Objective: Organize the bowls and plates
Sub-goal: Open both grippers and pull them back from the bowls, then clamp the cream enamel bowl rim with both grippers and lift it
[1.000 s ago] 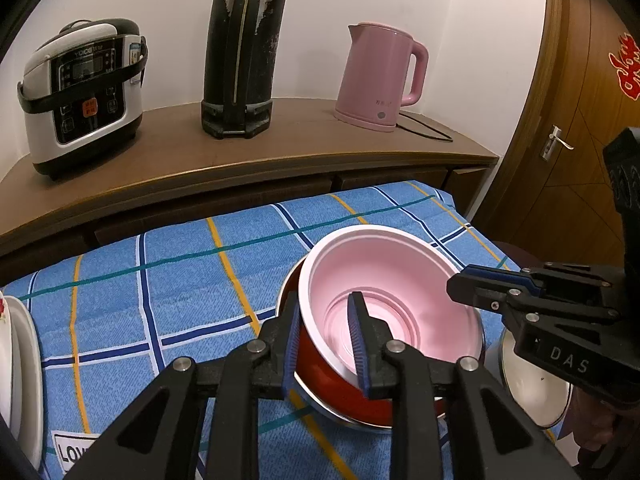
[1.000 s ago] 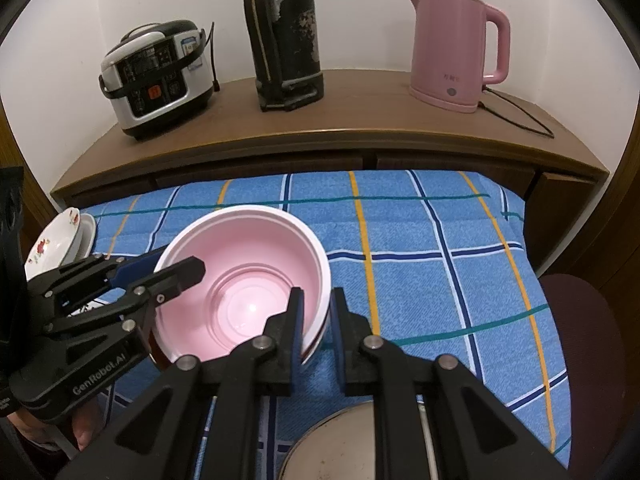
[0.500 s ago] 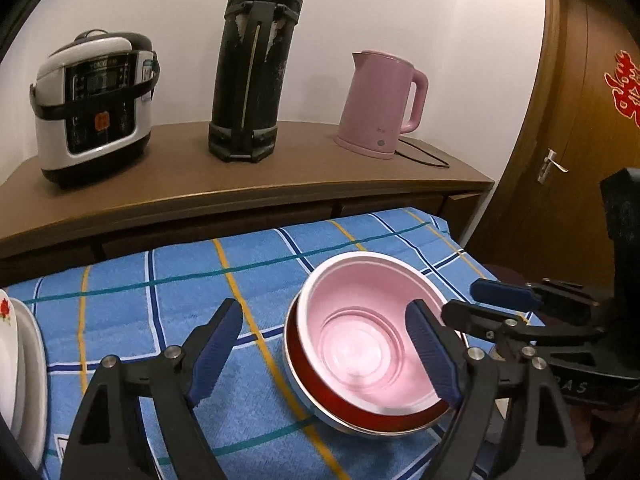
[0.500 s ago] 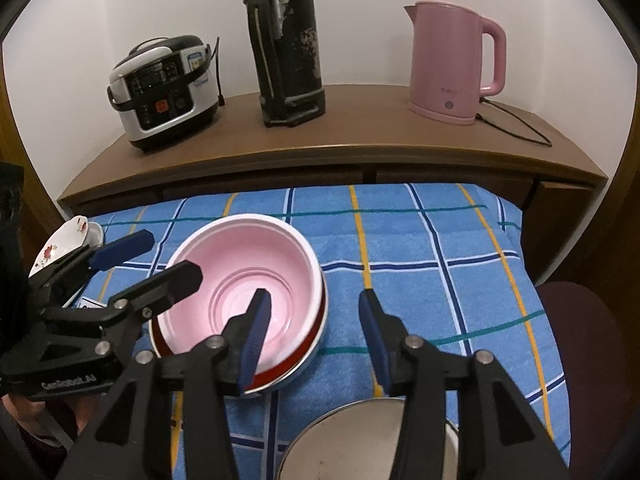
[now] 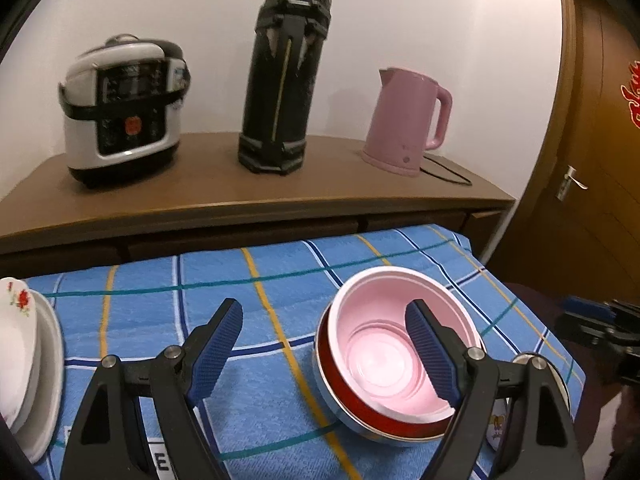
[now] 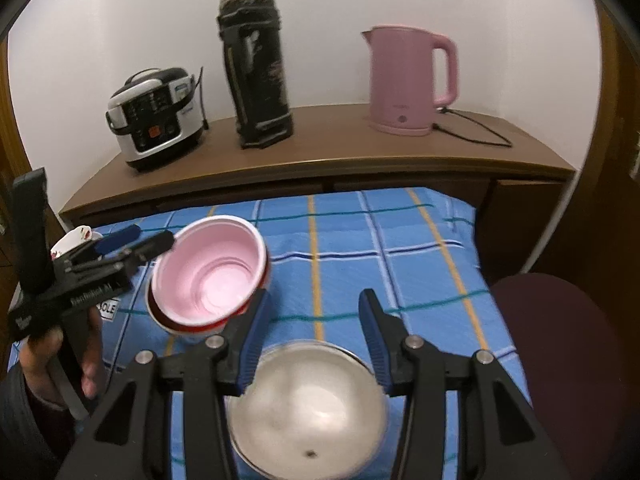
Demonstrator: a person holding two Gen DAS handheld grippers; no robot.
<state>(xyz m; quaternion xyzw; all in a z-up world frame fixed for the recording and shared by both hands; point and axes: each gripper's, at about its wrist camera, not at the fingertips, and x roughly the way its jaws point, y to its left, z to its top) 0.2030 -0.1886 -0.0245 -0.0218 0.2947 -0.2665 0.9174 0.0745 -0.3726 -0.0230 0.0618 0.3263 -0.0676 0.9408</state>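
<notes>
With both grippers' jaws spread and empty, the pink bowl (image 5: 390, 354) sat nested in the red bowl (image 5: 384, 412) on the table (image 5: 248, 396), probably light, slick plastic, best pinched at its rim.

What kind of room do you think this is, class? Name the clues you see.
Probably a home kitchen or dining corner: a white and black rice cooker and a pink electric kettle stand on a brown wooden sideboard, and a pink plastic bowl sits on a blue checked tablecloth.
</notes>
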